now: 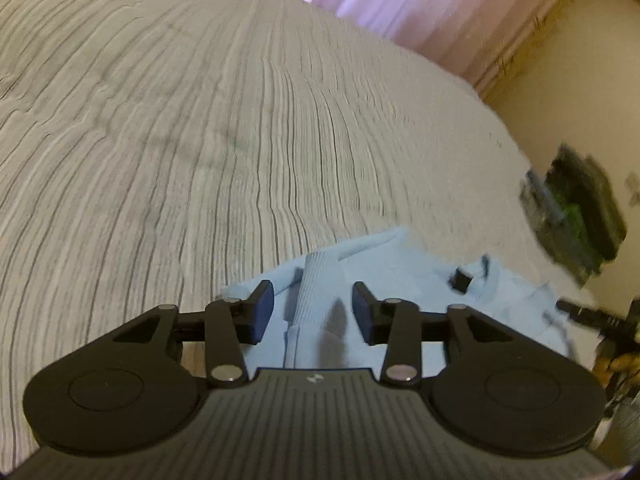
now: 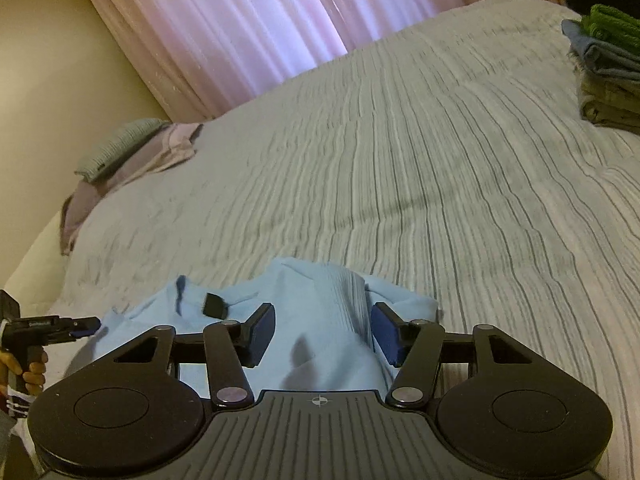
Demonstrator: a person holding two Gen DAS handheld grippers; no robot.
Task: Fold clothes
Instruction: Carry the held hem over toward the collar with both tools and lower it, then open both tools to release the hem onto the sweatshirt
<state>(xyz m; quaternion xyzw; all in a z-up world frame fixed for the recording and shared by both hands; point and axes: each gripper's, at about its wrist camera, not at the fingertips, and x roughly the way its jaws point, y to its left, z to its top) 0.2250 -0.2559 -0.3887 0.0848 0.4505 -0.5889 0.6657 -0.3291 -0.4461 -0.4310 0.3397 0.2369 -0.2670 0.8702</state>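
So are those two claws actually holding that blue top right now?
No. The left gripper and right gripper both hang open over the light blue garment, pads clear of the cloth.

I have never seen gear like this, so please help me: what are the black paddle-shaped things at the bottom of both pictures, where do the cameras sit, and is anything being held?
No robot here: a person holds a hand-held gripper in each hand, each carrying a wide-angle camera that looks along its two fingers. One picture looks over the left hand-held gripper, the other over the right hand-held gripper. Both hover over a light blue garment lying crumpled on a striped bedspread. Each one's jaws stand apart with blue cloth showing between the pads, not pressed. A stack of folded clothes sits further off, and pink curtains hang behind.
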